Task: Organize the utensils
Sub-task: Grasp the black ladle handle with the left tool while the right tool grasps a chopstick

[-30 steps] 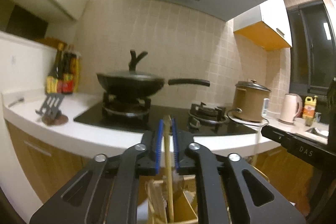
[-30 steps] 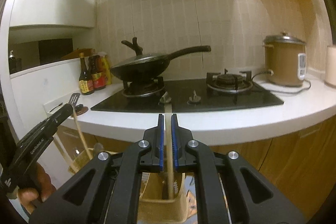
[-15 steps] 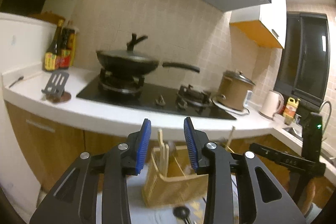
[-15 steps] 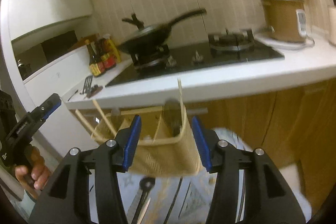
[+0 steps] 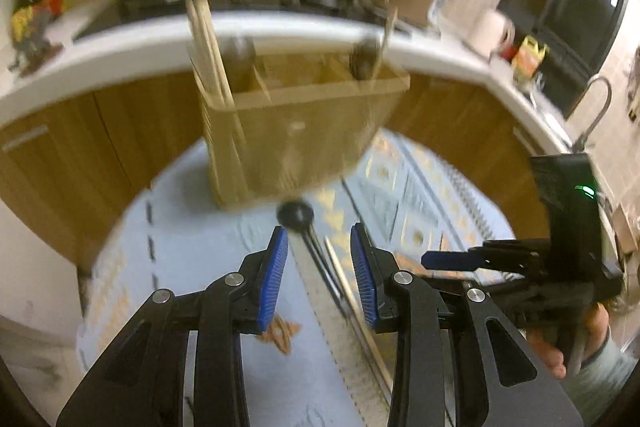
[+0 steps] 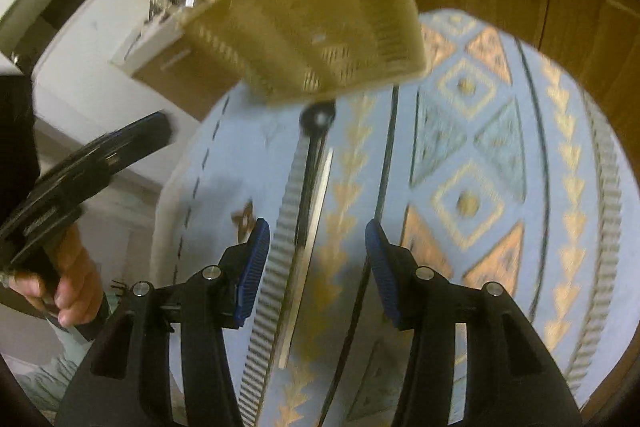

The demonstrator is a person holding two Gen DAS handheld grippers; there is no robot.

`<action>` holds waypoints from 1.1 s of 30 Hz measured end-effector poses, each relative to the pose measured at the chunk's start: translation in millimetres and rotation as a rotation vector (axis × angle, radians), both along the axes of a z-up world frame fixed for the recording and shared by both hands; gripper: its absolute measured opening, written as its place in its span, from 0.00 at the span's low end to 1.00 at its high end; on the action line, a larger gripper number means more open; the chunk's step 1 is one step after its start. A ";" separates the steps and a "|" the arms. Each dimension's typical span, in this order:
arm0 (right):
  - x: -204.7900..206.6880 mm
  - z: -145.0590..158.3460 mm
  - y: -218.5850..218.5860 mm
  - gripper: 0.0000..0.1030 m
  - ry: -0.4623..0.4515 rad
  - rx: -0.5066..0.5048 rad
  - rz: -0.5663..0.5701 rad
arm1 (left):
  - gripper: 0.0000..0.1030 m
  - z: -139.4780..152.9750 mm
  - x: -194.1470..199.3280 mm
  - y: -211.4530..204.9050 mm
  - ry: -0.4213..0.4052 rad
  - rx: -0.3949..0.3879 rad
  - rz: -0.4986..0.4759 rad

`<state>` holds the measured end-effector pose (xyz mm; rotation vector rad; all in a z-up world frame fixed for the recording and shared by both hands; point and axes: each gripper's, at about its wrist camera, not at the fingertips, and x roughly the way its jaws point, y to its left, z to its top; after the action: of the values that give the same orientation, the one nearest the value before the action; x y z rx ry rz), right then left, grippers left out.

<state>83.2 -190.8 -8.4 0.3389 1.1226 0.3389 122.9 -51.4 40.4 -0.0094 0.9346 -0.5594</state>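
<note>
Both grippers stand with fingers apart, holding nothing: left gripper point(image 5: 319, 263), right gripper point(image 6: 316, 267). The black-handled utensil point(image 5: 298, 214) lies on the patterned blue cloth point(image 5: 248, 359) at frame centre, ahead of the fingertips, below the beige slatted utensil holder point(image 5: 296, 123).

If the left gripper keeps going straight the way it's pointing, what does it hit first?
Likely the black long-handled utensil lying on the patterned blue cloth between the open left gripper jaws, before the beige slotted utensil holder. Blur leaves depth uncertain.
</note>
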 end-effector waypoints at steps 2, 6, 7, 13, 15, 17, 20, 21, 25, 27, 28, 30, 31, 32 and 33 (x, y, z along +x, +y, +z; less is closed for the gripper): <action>-11.6 -10.2 9.3 0.45 0.005 -0.007 -0.001 | 0.31 -22.2 3.5 -5.0 0.063 0.022 -0.008; -36.0 -26.0 27.8 0.45 -0.017 -0.076 -0.016 | 0.31 -53.0 11.0 -10.7 0.131 0.026 -0.003; -39.5 -27.0 32.7 0.45 -0.023 -0.083 -0.019 | 0.31 -57.9 12.2 -11.4 0.139 0.024 -0.002; -61.2 -33.8 50.2 0.45 -0.085 -0.160 -0.061 | 0.31 -77.0 21.9 -14.4 0.179 -0.002 0.040; -66.0 -38.5 52.4 0.45 -0.092 -0.173 -0.071 | 0.31 -78.3 25.5 -17.3 0.181 -0.005 0.053; -68.3 -43.4 56.2 0.39 -0.097 -0.197 -0.079 | 0.31 -80.7 30.0 -19.8 0.177 -0.007 0.067; -77.6 -47.3 63.7 0.36 -0.124 -0.241 -0.092 | 0.31 -84.0 36.5 -26.5 0.173 0.003 0.079; -80.8 -48.0 68.5 0.35 -0.139 -0.271 -0.093 | 0.31 -85.5 38.3 -29.4 0.173 0.006 0.081; -90.1 -49.9 80.7 0.30 -0.181 -0.345 -0.096 | 0.31 -91.3 43.3 -37.7 0.164 0.030 0.101; -93.1 -51.8 84.6 0.28 -0.198 -0.375 -0.094 | 0.29 -94.4 44.4 -39.5 0.160 0.039 0.113; -96.4 -51.3 85.3 0.27 -0.205 -0.385 -0.092 | 0.28 -96.4 45.1 -40.5 0.159 0.042 0.118; -99.8 -53.8 89.8 0.22 -0.224 -0.424 -0.087 | 0.28 -96.7 44.7 -43.2 0.144 0.054 0.124; -101.4 -53.8 91.1 0.20 -0.231 -0.437 -0.084 | 0.27 -96.6 44.3 -44.1 0.140 0.060 0.127; -102.5 -53.7 92.2 0.17 -0.238 -0.448 -0.082 | 0.27 -96.8 43.9 -44.5 0.137 0.065 0.129; -104.3 -54.1 93.4 0.12 -0.243 -0.461 -0.078 | 0.27 -96.8 43.7 -45.5 0.132 0.071 0.132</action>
<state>-21.1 -97.4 -62.5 -0.0661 0.9125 0.0431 166.6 -96.9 -56.4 -0.0442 1.0742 -0.4064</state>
